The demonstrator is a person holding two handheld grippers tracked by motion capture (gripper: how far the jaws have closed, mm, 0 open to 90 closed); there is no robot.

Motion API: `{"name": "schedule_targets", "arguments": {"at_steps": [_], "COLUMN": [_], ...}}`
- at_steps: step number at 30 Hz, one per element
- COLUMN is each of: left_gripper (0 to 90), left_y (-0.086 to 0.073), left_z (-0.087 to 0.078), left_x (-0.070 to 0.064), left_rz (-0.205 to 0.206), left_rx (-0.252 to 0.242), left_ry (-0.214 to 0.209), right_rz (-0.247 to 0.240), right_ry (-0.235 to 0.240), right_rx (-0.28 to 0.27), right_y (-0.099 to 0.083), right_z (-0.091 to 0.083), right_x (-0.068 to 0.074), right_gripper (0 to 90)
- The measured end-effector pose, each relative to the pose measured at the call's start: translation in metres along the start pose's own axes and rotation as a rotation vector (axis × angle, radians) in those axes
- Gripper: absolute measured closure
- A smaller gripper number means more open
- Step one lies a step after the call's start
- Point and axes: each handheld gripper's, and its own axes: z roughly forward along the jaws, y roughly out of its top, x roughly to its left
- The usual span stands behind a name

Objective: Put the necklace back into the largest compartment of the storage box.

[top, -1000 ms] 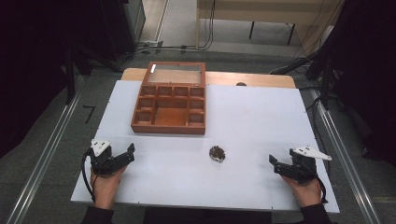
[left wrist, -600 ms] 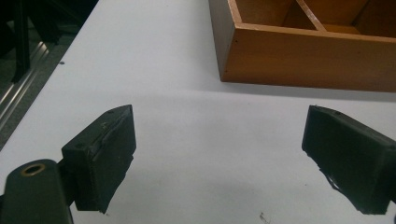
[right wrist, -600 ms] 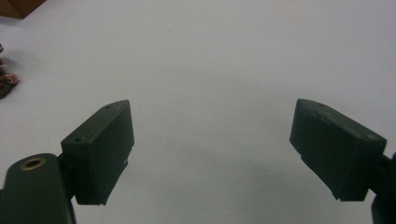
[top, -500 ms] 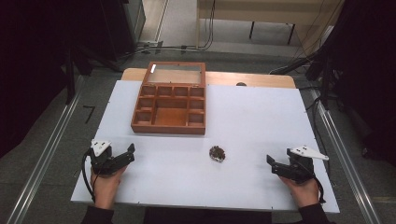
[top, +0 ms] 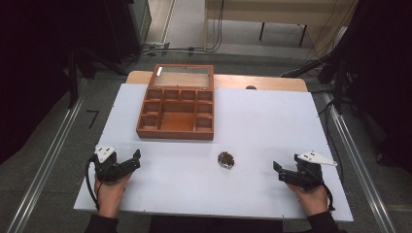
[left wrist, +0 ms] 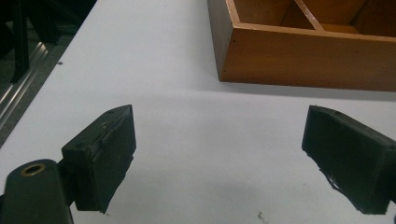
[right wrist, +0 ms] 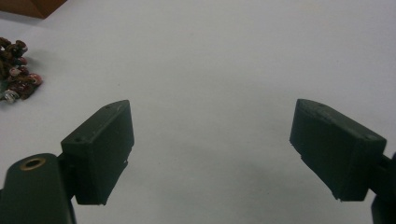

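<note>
One white rectangular table [top: 262, 121] is carrying one brown wooden compartment box [top: 178, 103] at its far left. Two black handheld grippers are resting near the front edge: the left gripper [top: 135, 159] unmoved, the right gripper [top: 278, 171] having crept slightly leftward. Both jaws are standing wide apart, empty. One small dark beaded cluster [top: 226, 159] is lying between them, nearer the right gripper.

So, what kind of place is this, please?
Probably a lab or recording workspace, not a home: a white table on bare floor with metal rails beside it, loose cables behind, and a wooden box laid out for handheld grippers.
</note>
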Motion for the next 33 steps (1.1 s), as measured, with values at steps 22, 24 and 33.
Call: {"name": "schedule_targets", "arguments": {"at_steps": [22, 24, 33], "left_gripper": [10.4, 10.4, 10.4], "left_y": [0.0, 0.0, -0.001], "left_z": [0.001, 0.001, 0.001], "left_x": [-0.001, -0.001, -0.002], "left_rz": [0.001, 0.002, 0.003], "left_rx": [0.003, 0.003, 0.002], "left_ry": [0.0, 0.0, -0.002], "right_rz": [-0.024, -0.025, -0.037], "right_ry": [0.031, 0.032, 0.038], "right_rx": [0.004, 0.004, 0.004], "right_y": [0.005, 0.005, 0.006], "right_z": [0.007, 0.007, 0.009], "right_x": [0.014, 0.015, 0.018], "right_gripper": [12.1, 12.1, 12.1]}}
